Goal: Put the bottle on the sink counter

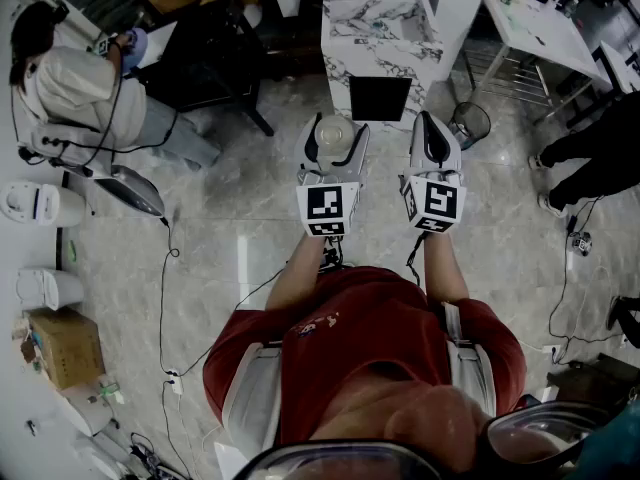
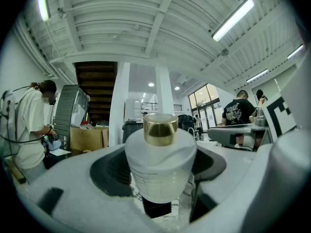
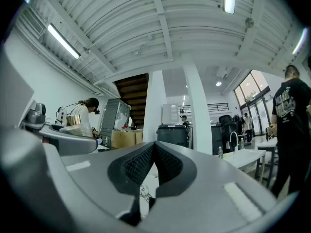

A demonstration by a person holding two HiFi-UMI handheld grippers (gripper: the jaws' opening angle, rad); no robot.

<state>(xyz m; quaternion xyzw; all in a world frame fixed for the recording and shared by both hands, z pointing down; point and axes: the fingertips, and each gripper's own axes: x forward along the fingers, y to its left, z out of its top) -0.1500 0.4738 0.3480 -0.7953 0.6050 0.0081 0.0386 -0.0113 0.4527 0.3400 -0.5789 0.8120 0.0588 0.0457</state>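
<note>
A frosted bottle (image 1: pixel 333 136) with a gold cap stands upright between the jaws of my left gripper (image 1: pixel 338 128), which is shut on its body. In the left gripper view the bottle (image 2: pixel 160 169) fills the middle, with a dark pad (image 2: pixel 109 171) pressing on each side. My right gripper (image 1: pixel 428 120) is level beside it, shut with nothing held; its ribbed pads (image 3: pixel 141 166) meet. The bottle (image 3: pixel 77 123) also shows at the left of the right gripper view. The marble sink counter (image 1: pixel 345 58) stands ahead of both grippers, a basin in its top.
A seated person (image 1: pixel 70 88) works at the upper left. A white table (image 1: pixel 540 28) and a wire bin (image 1: pixel 470 123) stand right of the counter. Someone in black (image 1: pixel 600 148) stands at the right. Cables (image 1: pixel 165 288) and a cardboard box (image 1: pixel 65 348) lie on the left floor.
</note>
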